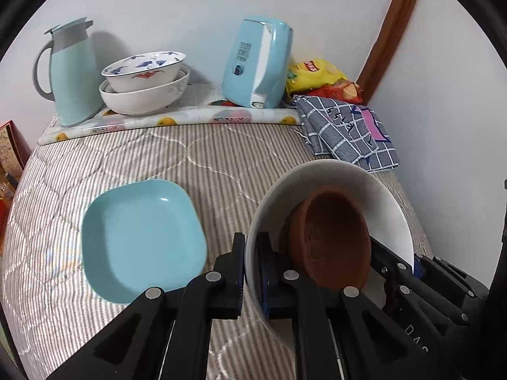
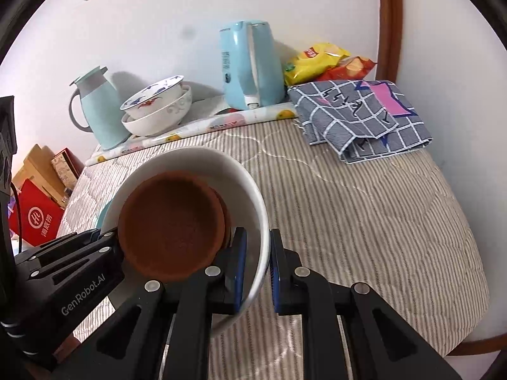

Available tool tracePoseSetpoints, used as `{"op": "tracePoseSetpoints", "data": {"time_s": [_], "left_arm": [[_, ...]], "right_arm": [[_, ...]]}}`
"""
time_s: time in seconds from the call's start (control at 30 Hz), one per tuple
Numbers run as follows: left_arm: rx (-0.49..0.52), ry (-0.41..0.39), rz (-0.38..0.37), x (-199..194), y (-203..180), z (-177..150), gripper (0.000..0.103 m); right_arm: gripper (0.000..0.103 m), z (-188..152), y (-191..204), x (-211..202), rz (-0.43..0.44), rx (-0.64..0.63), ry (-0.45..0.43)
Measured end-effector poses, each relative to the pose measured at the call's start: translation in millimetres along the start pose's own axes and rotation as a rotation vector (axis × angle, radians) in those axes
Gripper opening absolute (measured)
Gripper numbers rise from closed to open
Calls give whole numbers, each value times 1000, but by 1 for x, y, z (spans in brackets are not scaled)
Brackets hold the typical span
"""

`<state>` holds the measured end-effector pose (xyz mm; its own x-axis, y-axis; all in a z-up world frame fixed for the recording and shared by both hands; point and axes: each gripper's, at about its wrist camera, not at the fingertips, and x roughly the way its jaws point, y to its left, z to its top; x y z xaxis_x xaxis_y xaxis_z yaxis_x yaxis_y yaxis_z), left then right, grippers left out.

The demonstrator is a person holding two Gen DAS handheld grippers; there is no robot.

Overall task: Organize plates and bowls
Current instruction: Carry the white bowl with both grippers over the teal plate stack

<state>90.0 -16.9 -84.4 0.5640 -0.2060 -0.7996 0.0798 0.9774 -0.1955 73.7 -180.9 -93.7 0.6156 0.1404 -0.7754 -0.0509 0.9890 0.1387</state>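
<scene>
We see left tongs [image 1: 252, 272] and right tongs [image 2: 257, 272] clamped on opposite rims of a white bowl [image 1: 389, 202], brown dish [image 1: 332, 237] inside, raised above the striped surface [image 1: 206, 164], teal plate [image 1: 139, 240] left.

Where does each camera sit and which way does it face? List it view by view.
Left wrist: on the left gripper, looking down over the table; its jaws pinch the white bowl; right gripper at right.
Right wrist: on the right gripper, pinching the bowl's opposite rim; left gripper at left.
Shared: white bowl, brown bowl inside it, kettle, checked cloth.
</scene>
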Motion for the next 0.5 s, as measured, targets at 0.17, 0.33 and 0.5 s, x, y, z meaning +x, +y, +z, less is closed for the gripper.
{"op": "tracePoseSetpoints", "data": {"time_s": [0.17,0.33,0.5], "left_arm": [[-21,2,7,-3,15,-2,9],[-34,3,18,-5,28,-1,9],[-46,4,29,-7,42,2,9]], "right_arm": [[13,1,13,4,18,-10,9],[13,0,27,7,27,-26,12],[13,1,41,12,37,-38,18]]}}
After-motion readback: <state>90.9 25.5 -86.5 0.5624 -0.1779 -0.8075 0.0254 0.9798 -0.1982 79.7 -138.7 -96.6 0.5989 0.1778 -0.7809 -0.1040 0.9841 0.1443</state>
